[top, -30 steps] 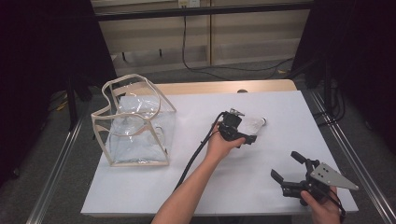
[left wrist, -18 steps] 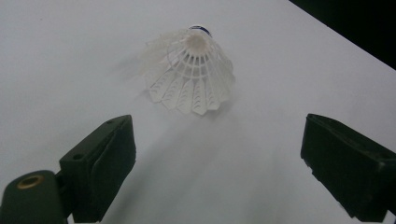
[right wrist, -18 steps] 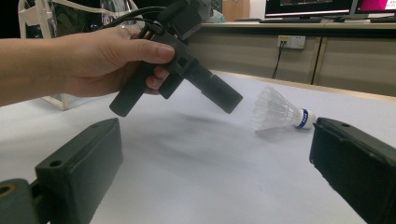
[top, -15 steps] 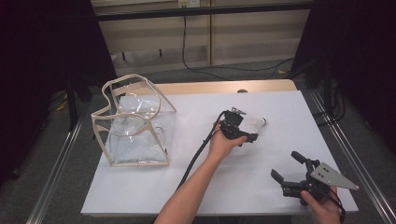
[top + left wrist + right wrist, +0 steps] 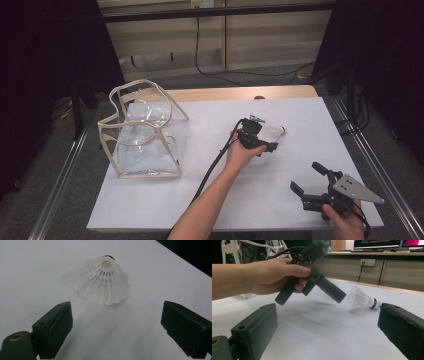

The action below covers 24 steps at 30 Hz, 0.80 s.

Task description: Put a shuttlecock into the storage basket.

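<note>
A white feather shuttlecock (image 5: pixel 103 281) with a blue-banded cork lies on its side on the white table (image 5: pixel 215 200). My left gripper (image 5: pixel 122 332) hovers just short of it, jaws open wide, nothing between them. From above, the left gripper (image 5: pixel 265 141) sits right of centre, with the shuttlecock (image 5: pixel 274 132) just beyond its jaws. My right gripper (image 5: pixel 306 176) is held open near the front right corner, empty. In its own view the right gripper (image 5: pixel 327 332) looks at the left hand, the left gripper (image 5: pixel 322 282) and the shuttlecock (image 5: pixel 360 300).
A clear plastic bag (image 5: pixel 142 132) with beige trim stands open-topped on the left of the table. The left gripper's black cable (image 5: pixel 210 172) trails along the forearm toward the front edge. Metal rails (image 5: pixel 60 185) run along both sides of the table.
</note>
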Tool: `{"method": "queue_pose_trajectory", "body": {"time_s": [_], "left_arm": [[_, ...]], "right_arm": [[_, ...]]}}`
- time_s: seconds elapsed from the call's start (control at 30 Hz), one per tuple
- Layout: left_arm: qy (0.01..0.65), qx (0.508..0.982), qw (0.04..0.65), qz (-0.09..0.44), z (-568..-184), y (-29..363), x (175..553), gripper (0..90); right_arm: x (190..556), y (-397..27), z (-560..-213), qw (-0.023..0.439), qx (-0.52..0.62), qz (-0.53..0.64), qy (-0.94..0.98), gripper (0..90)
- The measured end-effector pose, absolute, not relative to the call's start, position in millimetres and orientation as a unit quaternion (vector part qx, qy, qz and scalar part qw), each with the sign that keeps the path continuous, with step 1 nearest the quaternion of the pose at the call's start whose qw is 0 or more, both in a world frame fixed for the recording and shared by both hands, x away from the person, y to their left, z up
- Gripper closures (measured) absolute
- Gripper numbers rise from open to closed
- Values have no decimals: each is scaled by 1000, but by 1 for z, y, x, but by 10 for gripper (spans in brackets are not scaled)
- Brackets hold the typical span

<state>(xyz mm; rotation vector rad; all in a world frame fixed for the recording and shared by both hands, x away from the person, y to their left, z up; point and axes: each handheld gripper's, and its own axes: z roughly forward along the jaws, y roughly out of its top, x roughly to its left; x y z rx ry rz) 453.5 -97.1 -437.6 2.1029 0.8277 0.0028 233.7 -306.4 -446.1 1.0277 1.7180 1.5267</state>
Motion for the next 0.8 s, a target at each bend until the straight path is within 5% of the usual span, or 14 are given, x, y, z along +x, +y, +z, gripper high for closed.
{"method": "queue_pose_trajectory", "body": {"time_s": [0.8], "left_arm": [[330,839,433,15,-443,-108,459,192]], "right_arm": [[234,-307,-446,307,389,576,650,23]]}}
